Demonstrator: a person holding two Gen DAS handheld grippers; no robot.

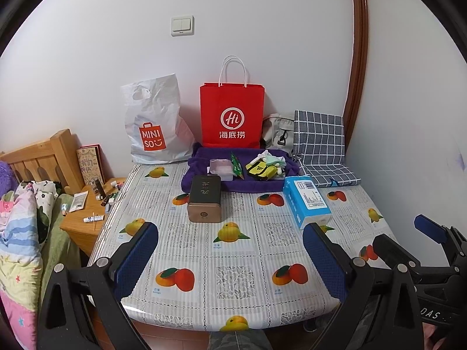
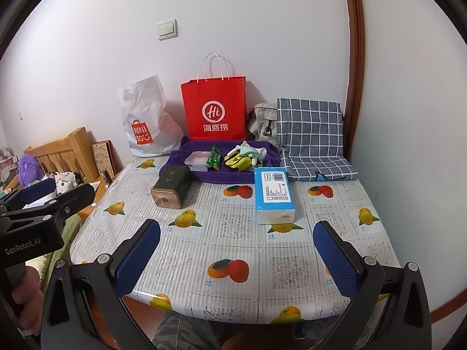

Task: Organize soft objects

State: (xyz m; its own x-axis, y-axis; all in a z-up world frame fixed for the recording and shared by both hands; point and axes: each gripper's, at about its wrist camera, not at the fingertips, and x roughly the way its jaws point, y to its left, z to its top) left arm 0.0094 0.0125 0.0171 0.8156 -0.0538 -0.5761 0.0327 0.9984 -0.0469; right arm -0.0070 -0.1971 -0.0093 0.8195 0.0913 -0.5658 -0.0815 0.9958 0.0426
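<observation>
Above table (image 1: 233, 250), both grippers empty — jaws spread

Grey bag (image 1: 277, 131) half hidden behind red bag (image 1: 232, 115).

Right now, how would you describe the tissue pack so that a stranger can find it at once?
Start at the red bag standing against the wall, then come forward over the purple towel. The tissue pack lies on the table just past the towel's front right corner, left of the checked cloth. It is the only blue and white block; the other box, the tin, is dark and gold.
</observation>
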